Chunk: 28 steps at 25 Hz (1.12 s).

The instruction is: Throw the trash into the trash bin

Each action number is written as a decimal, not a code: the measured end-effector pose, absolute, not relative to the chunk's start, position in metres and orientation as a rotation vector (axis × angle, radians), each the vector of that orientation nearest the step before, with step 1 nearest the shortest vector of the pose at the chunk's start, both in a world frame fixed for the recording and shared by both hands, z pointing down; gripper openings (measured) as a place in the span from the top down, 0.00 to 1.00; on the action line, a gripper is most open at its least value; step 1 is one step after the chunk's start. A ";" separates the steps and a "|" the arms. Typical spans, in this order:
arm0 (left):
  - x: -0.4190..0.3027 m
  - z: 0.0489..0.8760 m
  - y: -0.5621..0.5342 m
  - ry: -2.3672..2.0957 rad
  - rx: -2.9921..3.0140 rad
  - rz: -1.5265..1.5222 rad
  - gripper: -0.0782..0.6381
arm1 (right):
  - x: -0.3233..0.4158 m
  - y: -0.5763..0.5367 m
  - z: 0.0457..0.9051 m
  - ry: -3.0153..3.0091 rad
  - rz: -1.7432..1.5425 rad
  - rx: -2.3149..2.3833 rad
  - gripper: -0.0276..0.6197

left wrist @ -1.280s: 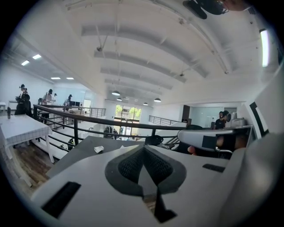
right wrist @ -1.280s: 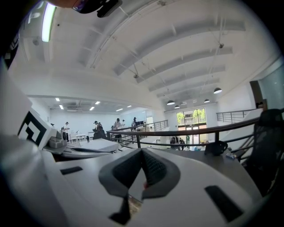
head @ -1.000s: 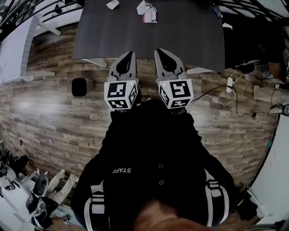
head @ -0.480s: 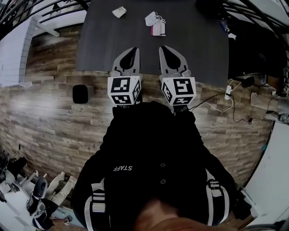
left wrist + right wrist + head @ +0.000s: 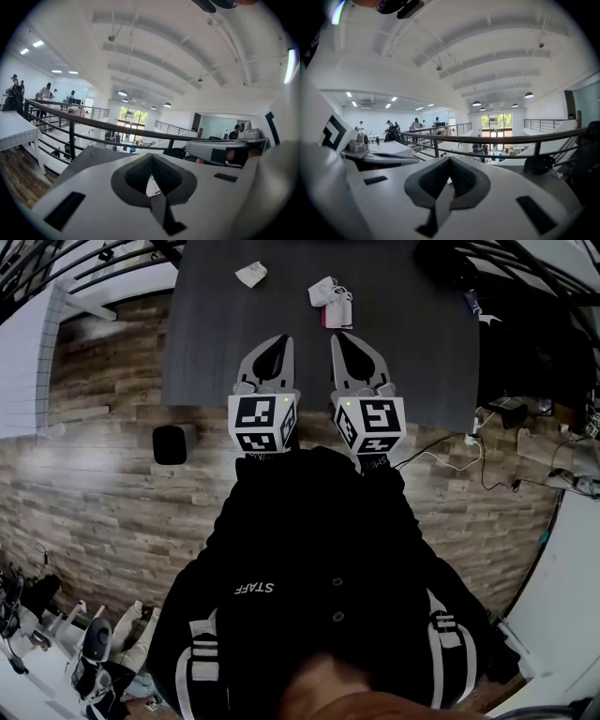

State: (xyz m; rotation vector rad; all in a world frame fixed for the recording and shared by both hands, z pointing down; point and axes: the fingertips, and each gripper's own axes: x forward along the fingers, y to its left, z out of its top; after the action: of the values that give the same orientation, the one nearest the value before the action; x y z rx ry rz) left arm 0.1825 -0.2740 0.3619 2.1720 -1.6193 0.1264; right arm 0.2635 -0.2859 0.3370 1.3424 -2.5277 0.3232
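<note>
Fingers closed and empty, the left gripper (image 5: pixel 277 337) and right gripper (image 5: pixel 338 335) hover over the near tabletop (image 5: pixel 412 343), so open wide before reaching the crumpled paper (image 5: pixel 250 275)

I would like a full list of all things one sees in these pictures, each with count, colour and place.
table: 1, dark grey, top of the head view
paper ball: 1, white, on the table, far left
trash pile: 1, white and pink, on the table, ahead of the right tool
bin: 1, black, on the floor by the table's near left corner
cable: 1, white, on the floor at the right
floor: 1, brown wood planks
railing: 1, dark, beyond the table
jacket: 1, black, on the person
left tool: 1, grey, over the table's near edge, jaws together, empty
right tool: 1, grey, beside it, jaws together, empty
</note>
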 end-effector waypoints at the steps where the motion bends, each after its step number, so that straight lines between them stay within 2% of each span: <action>1: 0.179 0.364 -0.280 -1.612 2.172 0.128 0.89 | 0.260 -0.292 0.340 -2.519 0.327 1.343 0.94; 10: 0.158 0.394 -0.321 -1.543 2.158 0.176 0.89 | 0.246 -0.332 0.372 -2.420 0.379 1.376 0.94; 28: 0.161 0.487 -0.366 -1.597 1.971 0.290 0.89 | 0.228 -0.387 0.456 -2.424 0.483 1.195 0.94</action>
State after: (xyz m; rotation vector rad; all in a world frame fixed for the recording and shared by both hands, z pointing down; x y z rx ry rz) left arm 0.1615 -0.3655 0.4873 1.9708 -1.5974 0.2904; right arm 0.2275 -0.3874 0.4562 1.1952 -2.4245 0.4829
